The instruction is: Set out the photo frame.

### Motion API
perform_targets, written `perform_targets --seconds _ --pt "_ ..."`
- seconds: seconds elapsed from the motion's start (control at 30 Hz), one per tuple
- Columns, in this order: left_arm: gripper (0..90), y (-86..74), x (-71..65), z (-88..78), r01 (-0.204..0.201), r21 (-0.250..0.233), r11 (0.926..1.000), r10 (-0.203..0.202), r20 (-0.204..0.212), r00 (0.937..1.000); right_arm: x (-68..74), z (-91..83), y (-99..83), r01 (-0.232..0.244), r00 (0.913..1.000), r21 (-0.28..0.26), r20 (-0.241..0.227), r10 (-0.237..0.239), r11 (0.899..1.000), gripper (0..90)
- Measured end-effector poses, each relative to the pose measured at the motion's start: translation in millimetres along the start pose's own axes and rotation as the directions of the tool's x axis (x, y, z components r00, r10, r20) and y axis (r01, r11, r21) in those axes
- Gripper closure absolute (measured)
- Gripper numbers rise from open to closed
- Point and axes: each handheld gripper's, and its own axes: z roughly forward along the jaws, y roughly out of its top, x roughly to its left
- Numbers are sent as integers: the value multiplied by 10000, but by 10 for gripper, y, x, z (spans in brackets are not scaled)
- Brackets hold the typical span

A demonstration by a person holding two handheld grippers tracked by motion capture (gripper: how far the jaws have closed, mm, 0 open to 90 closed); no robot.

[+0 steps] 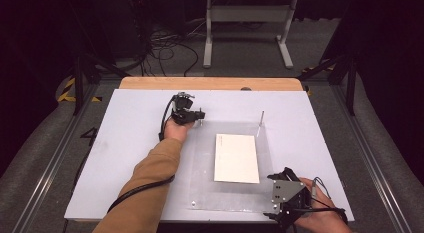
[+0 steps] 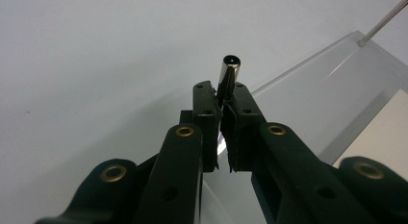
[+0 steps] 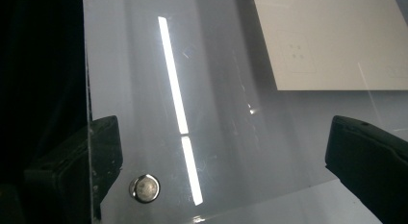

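Observation:
A clear acrylic plate [image 1: 200, 163] lies on the white board [image 1: 125, 143] with a cream card [image 1: 236, 158] on its middle. At the plate's far left corner my left gripper [image 1: 199, 117] is shut on a thin upright metal post. In the left gripper view [image 2: 222, 96] the shiny hollow-topped post [image 2: 228, 72] is pinched between the pads, with the plate [image 2: 337, 89] behind. My right gripper [image 1: 282, 180] sits at the plate's near right corner. Its view [image 3: 226, 156] has the jaws wide apart over the plate [image 3: 226, 65], beside a round metal stud [image 3: 144, 188] and the card [image 3: 332, 36].
A second thin metal post [image 1: 260, 120] stands at the plate's far right corner, also seen as a post [image 2: 382, 22] in the left gripper view. A wooden table edge [image 1: 210, 83] runs behind the board. Cables and a white frame stand on the floor beyond.

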Motion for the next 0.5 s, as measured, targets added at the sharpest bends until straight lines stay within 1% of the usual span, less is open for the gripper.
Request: perform_targets --seconds 0.07,0.1,0.13,0.17,0.27,0.4,0.5 --pt "844 -1 1 1 -4 2 10000 4 15 10000 18 4 12 253 9995 74 173 -254 9997 0" --pt "844 -1 1 1 -4 2 10000 4 15 10000 18 4 12 253 9995 74 173 -254 9997 0" --pt "843 -2 2 2 1 20 10000 -1 19 10000 44 4 30 509 9979 178 398 -516 9985 0" --pt "843 -2 2 2 1 20 10000 -1 19 10000 44 4 30 509 9979 178 398 -516 9985 0" --pt "842 -2 3 8 56 -5 10000 -56 79 10000 64 -2 46 804 9946 191 645 -815 9966 0" --pt "841 -6 8 14 -4 -38 10000 4 99 10000 68 -35 51 811 9934 107 802 -817 9967 11" --pt "842 -2 6 16 -113 8 9999 113 77 9999 59 -80 66 807 9938 135 757 -815 9966 91"
